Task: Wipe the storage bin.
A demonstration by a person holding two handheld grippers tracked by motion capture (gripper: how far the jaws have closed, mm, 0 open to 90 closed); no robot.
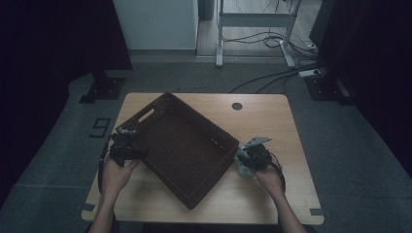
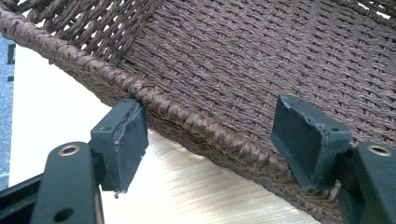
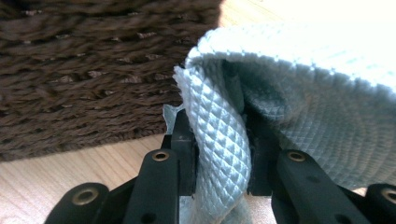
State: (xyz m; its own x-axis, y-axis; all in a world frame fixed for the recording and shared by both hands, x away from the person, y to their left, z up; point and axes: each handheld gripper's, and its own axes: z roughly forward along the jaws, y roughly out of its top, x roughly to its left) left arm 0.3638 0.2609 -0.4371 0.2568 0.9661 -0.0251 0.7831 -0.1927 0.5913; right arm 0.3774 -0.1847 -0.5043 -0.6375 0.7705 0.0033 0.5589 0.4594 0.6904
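A dark brown woven basket (image 1: 194,116) lies turned at an angle on the wooden table (image 1: 265,126). At the basket's left edge, my left gripper (image 1: 130,145) is held in a hand. In the left gripper view this gripper (image 2: 215,135) stands open, and the braided rim (image 2: 187,116) runs across between its two pads. My right gripper (image 1: 244,159) sits just off the basket's right corner. There its jaws (image 3: 219,135) are shut on a fold of pale blue waffle-textured cloth (image 3: 303,93), which bunches on the table (image 1: 244,171) beside the basket wall (image 3: 84,79).
A small round cable hole (image 1: 237,106) sits near the table's far edge. The basket has a slot handle (image 1: 145,115) on its far left side. Grey carpet surrounds the table, with a white desk frame (image 1: 252,22) and cables behind it.
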